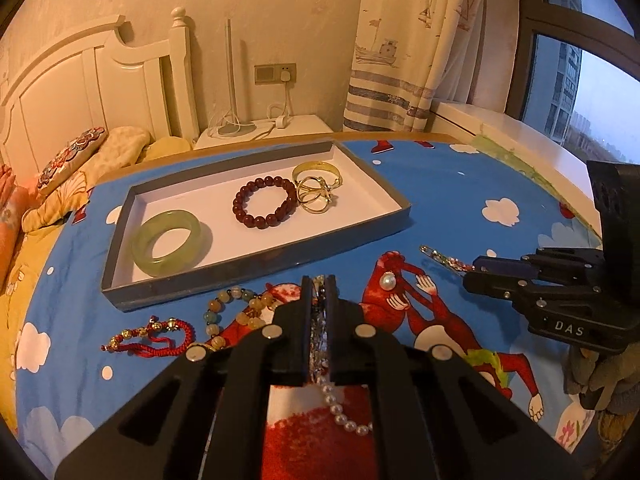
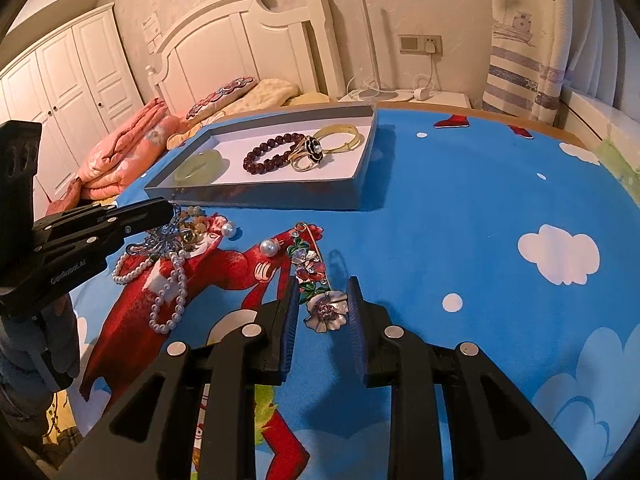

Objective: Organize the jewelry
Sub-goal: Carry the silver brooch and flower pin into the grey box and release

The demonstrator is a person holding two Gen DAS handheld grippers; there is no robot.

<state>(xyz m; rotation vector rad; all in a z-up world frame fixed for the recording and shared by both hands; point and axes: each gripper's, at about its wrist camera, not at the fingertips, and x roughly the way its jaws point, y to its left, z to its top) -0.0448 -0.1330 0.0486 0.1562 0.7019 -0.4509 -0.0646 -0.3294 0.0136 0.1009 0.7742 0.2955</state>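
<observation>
A grey tray [image 1: 256, 258] [image 2: 256, 196] holds a green jade bangle [image 1: 170, 242], a dark red bead bracelet [image 1: 264, 202], a gold bangle [image 1: 316, 172] and a gold flower ring [image 2: 310, 152]. My left gripper [image 1: 319, 280] [image 2: 172, 212] is shut on a sparkly butterfly piece with a pearl strand [image 2: 168, 284] hanging from it, just in front of the tray. My right gripper [image 2: 322, 284] [image 1: 476, 270] is open, its jaws on either side of a flower brooch pin [image 2: 318, 284] lying on the blue cloth. A loose pearl earring [image 1: 387, 281] lies between the grippers.
A red cord bracelet [image 1: 156, 334] and a multicolour bead bracelet [image 1: 236, 312] lie on the cloth left of my left gripper. The blue cartoon cloth [image 2: 480, 208] covers the table. A bed with pillows lies behind on the left, a nightstand behind the tray.
</observation>
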